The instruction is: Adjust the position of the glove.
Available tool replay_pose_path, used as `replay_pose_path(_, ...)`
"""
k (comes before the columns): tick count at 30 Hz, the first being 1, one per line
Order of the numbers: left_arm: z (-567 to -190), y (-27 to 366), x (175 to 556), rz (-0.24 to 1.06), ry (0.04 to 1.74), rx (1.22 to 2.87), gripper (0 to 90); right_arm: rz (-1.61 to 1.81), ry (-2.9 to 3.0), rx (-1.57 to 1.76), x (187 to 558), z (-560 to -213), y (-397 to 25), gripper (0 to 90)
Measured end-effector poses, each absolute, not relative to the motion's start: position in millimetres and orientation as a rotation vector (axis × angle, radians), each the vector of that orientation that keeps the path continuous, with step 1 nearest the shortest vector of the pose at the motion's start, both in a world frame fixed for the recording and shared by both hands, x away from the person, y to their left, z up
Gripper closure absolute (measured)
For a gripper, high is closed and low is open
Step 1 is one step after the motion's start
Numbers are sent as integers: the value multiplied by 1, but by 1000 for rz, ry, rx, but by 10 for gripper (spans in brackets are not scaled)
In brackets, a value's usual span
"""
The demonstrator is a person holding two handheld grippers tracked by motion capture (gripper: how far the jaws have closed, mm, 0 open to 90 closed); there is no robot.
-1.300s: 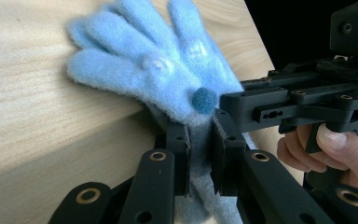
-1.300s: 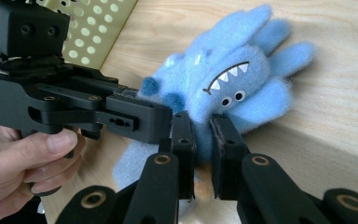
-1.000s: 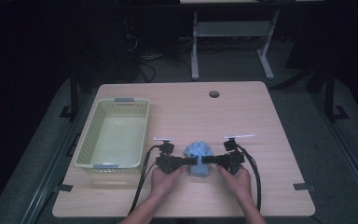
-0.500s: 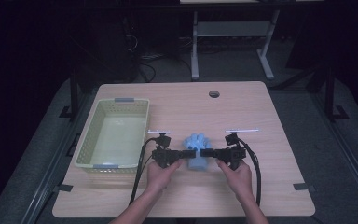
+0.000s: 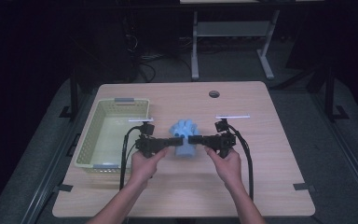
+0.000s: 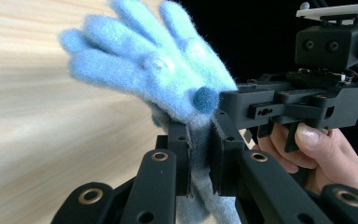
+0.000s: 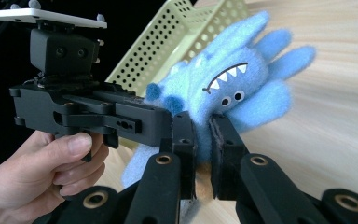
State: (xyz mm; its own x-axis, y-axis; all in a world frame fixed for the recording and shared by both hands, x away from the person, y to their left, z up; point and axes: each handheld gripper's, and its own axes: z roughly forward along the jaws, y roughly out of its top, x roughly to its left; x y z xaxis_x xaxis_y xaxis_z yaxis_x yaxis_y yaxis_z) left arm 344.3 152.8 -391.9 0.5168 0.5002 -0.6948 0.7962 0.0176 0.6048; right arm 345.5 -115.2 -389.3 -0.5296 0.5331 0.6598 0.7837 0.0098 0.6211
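A fluffy light-blue glove (image 5: 183,133) with a monster face printed on it hangs between my two grippers, just right of the basket. My left gripper (image 5: 179,140) comes in from the left and is shut on the glove (image 6: 144,70) near its cuff. In the left gripper view the fabric is pinched between the jaws (image 6: 198,154). My right gripper (image 5: 192,139) comes in from the right, and its jaws (image 7: 203,140) are shut on the glove (image 7: 233,79) below the toothy mouth. The two sets of jaws nearly meet tip to tip.
A pale yellow-green perforated basket (image 5: 93,140) stands on the left of the wooden table (image 5: 261,177), and its wall (image 7: 186,37) is close behind the glove. A round cable hole (image 5: 214,94) sits near the far edge. Black cables trail from both grippers toward the person.
Both grippers have carried the glove away from the person and slightly left, closer to the basket. Both stay shut on it.
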Motion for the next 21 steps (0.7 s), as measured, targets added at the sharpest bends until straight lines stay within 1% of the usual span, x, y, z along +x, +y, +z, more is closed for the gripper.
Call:
replay_pose_path(10, -372, 192, 346, -267, 1129, 1607, 803, -1551, -2054, -1302, 360, -369, -76, 822)
replay_pose_path(21, -355, 238, 345, -212, 1149, 1578, 803, -1569, -2058, -1222, 372, -354, -32, 822)
